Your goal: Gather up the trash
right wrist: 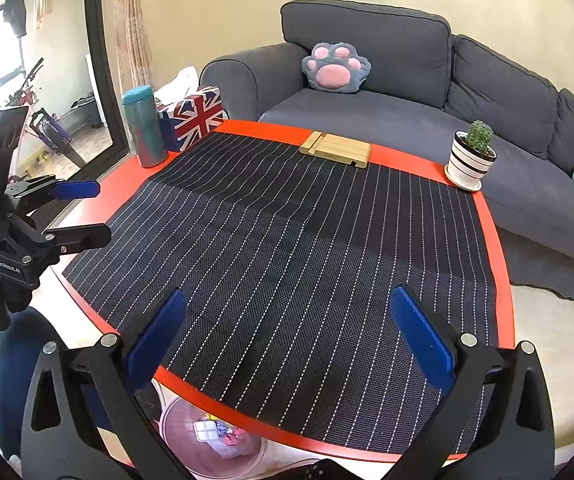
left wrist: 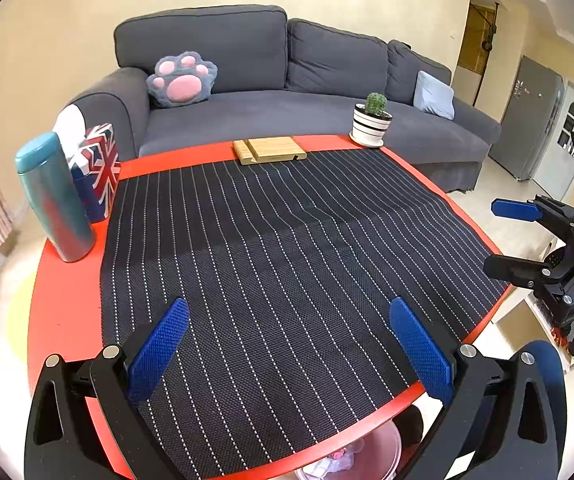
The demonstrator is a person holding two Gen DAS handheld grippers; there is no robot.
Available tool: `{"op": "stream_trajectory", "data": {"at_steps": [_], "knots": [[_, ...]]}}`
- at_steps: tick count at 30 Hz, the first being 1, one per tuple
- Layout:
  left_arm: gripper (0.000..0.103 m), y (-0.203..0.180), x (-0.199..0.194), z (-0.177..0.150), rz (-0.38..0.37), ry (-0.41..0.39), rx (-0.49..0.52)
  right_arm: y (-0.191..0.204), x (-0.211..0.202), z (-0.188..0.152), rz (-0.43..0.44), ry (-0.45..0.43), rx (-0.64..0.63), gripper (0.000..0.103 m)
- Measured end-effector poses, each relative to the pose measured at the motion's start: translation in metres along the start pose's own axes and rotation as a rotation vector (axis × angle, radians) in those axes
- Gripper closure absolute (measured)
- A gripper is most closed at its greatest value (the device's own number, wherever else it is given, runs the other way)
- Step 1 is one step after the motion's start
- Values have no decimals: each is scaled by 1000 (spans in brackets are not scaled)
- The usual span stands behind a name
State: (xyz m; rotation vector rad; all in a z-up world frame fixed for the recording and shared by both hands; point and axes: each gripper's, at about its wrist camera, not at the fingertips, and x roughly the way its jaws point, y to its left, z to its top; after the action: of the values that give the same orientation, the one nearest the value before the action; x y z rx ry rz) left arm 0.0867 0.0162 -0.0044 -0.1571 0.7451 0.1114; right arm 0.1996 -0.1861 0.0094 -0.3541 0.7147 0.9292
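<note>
Your round red table [right wrist: 499, 280] wears a woven pinstripe mat [right wrist: 287, 248], w/ a soft grey sofa [right wrist: 387, 112] at 12 o'clock. Pink see-through bin [right wrist: 191, 456] sits below the near rim at 6, crumpled trash [right wrist: 223, 434] inside. Left gripper [left wrist: 287, 352] & right gripper [right wrist: 287, 344]: both spread wide, blue textured pads holding nothing.

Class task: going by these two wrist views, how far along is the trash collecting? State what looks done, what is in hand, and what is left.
Looks done: the dark pinstriped table mat shows no litter, and scraps lie in the pink translucent bin below the red table edge. In hand: nothing; the left tool and right tool are open. Left: apparently nothing; only the teal flask, flag-print tissue box, wooden stand and potted cactus remain.
</note>
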Motion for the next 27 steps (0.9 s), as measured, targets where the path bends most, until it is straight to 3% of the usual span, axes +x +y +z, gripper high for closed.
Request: {"op": "stream_trajectory", "data": {"at_steps": [27], "knots": [[6,-4,3,-1,-17,7,2,-1,1,-2,0,7,-1,3]]}}
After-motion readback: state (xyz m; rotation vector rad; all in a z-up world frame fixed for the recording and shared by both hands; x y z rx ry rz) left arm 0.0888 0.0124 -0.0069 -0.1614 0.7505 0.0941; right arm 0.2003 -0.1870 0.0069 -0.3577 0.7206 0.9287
